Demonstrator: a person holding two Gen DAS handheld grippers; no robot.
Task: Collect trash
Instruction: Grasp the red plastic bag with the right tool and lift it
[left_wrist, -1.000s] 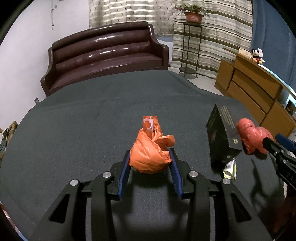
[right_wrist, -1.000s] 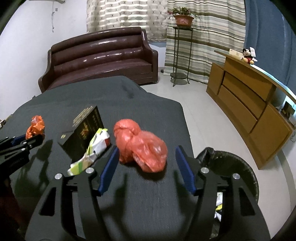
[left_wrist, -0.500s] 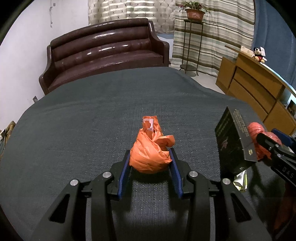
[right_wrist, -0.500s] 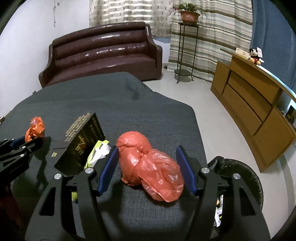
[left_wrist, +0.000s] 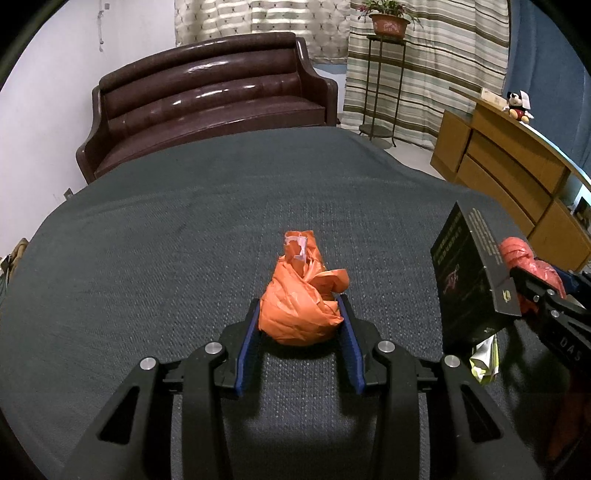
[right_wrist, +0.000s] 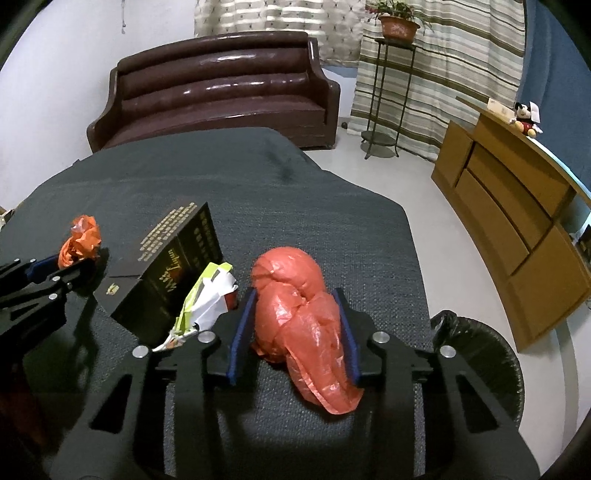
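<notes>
In the left wrist view, the left gripper (left_wrist: 299, 325) is clamped on the crumpled orange bag (left_wrist: 301, 306), its blue pads pressed into both sides, exactly as it was a second ago; the bag rests on the dark grey cloth (left_wrist: 166, 240) with its far end reaching out past the fingertips. What has changed lies at the right edge: the black box (left_wrist: 469, 280) now hides most of the red bag (left_wrist: 524, 258), and the right gripper (left_wrist: 535, 291) has pushed in around that bag. A yellow-green wrapper (left_wrist: 485, 356) sits just below the box.

In the right wrist view, the right gripper's jaws, wide half a second ago, are closing on the red bag (right_wrist: 299, 306), and the pads already touch its sides while a loose tail spills toward the camera. With both bags gripped, each hand probably has its load for the black-lined bin (right_wrist: 480, 354) that stands on the floor just off the cloth's right edge. The box and wrapper (right_wrist: 207, 295) lie untouched to the left, so more trash remains.

The cloth is a coarse weave covering a broad surface. Behind it stand a brown leather sofa (right_wrist: 218, 96), striped curtains, a potted plant on a stand (right_wrist: 397, 22) and a wooden cabinet (right_wrist: 517, 206).
</notes>
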